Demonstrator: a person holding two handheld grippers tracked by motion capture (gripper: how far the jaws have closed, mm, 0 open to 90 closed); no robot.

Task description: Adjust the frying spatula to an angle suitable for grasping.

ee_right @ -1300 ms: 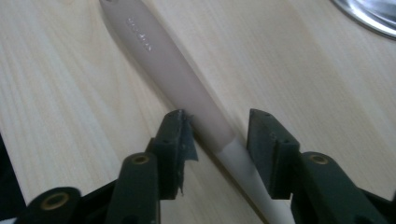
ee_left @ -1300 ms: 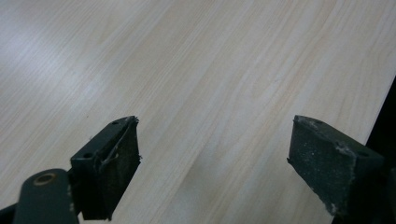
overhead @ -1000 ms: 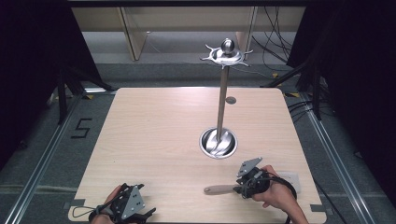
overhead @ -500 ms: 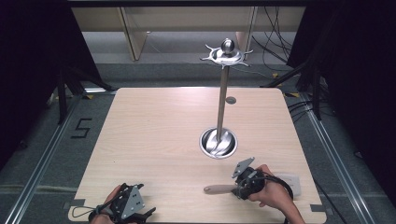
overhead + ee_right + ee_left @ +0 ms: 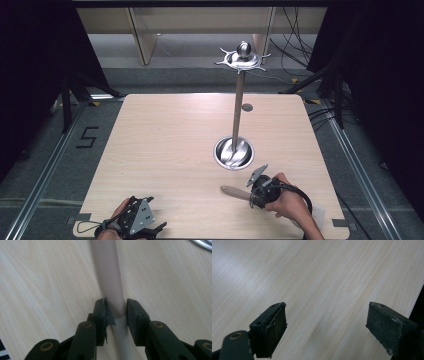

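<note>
Left claw (image 5: 157, 231): I hold it at the bench's near left corner; jaws stand wide apart over bare wood.
Bench (image 5: 165, 145): pale wood.
Utensil handle (image 5: 235, 192): lies flat near the front edge, just in front of the stand's base.
Right claw (image 5: 117, 308): jaws have just been closing; I see them narrow, pressed on the utensil handle.
Stand (image 5: 239, 107): upright steel pole, round base, right of centre.

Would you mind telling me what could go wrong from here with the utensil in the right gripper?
The right gripper has just been closing on the utensil's handle, whose long end juts past the pads, so it may pivot when lifted. The metal stand is close by; a swing could knock it.
</note>
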